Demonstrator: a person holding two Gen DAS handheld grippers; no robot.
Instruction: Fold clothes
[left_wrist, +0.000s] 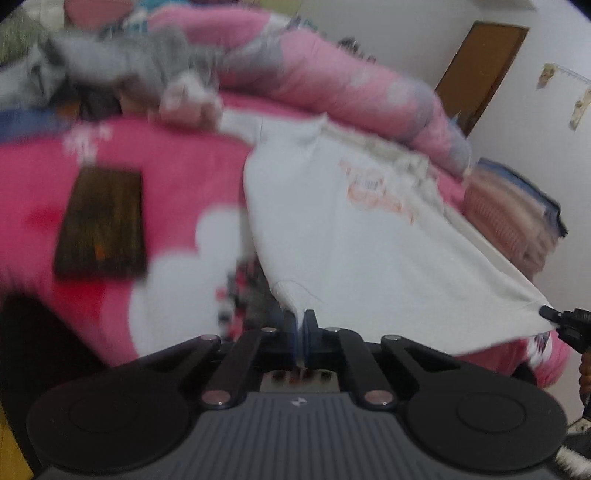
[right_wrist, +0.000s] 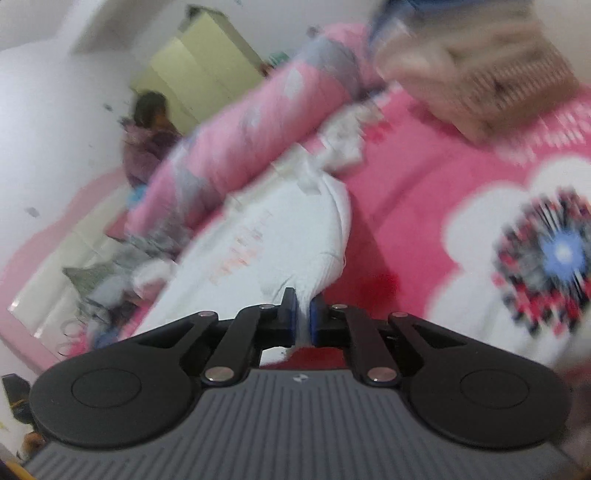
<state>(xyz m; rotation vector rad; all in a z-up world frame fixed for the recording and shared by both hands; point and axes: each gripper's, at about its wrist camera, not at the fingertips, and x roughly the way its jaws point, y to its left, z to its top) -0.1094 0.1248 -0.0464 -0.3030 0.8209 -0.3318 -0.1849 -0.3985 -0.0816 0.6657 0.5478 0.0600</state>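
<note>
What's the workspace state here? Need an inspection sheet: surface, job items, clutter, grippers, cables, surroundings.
Surface: bed covered by a pink blanket with white flower shapes.
Job's things: white T-shirt with an orange print, spread on the blanket, near edge lifted at two corners.
Clutter: dark folded garment left of the shirt; grey clothes heap behind; rolled pink quilt along the far side; folded stack at right.
Grippers: left gripper shut on one shirt corner; right gripper shut on the other.
Cables: nothing seen.
Surroundings: white walls, brown door, pale green wardrobe, a seated person by the wall. Both views are blurred.
</note>
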